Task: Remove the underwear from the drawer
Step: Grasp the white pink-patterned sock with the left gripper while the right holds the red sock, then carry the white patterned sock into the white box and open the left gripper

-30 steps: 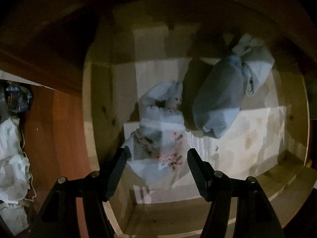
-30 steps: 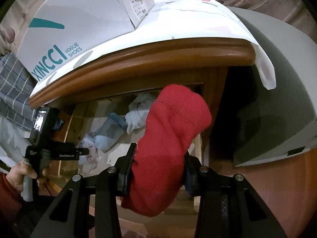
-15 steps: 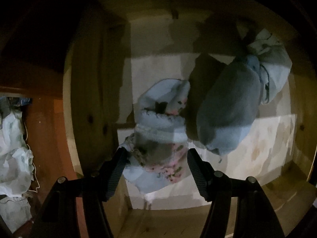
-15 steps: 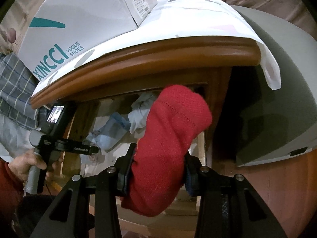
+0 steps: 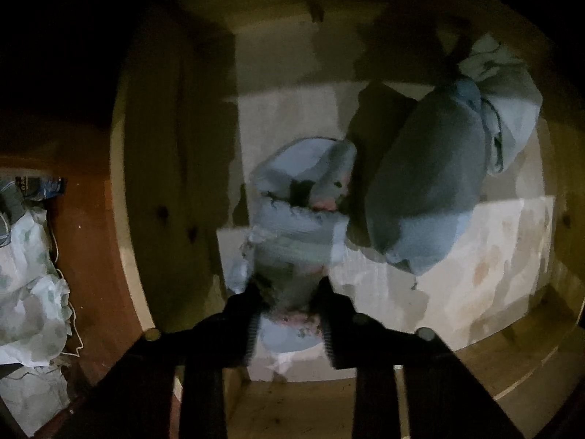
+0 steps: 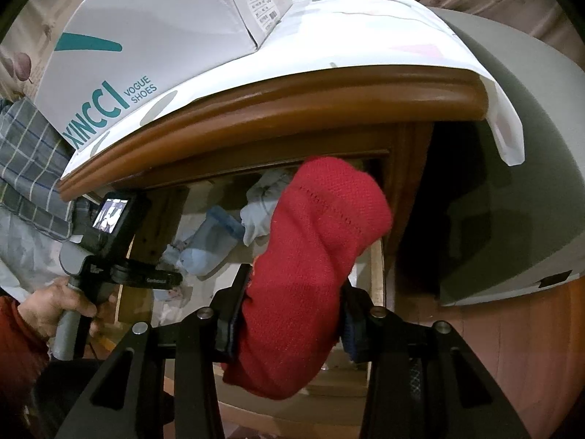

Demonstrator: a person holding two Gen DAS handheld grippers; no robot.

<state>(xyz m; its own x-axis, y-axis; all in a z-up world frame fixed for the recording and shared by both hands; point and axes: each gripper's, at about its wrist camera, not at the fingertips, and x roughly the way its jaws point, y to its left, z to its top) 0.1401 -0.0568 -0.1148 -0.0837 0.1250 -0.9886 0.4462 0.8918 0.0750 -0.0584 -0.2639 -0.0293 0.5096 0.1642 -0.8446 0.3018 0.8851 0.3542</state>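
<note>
Between the left gripper's point(image 5: 289, 314) closed jaws sits the near end of the floral underwear point(image 5: 299, 219), its far end lying on the drawer point(image 5: 493, 256) floor. Lift straight up, slowly (only an edge seems pinched), clear of the blue bundle point(image 5: 424, 190) just beside it. Outside, the right gripper point(image 6: 292, 314) holds a red garment point(image 6: 310, 267); keep it off the opening.

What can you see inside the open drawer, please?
Inside the drawer: floral underwear pinched by the left gripper, and a blue-grey bundle beside it. Whatever lies beneath either is hidden.
</note>
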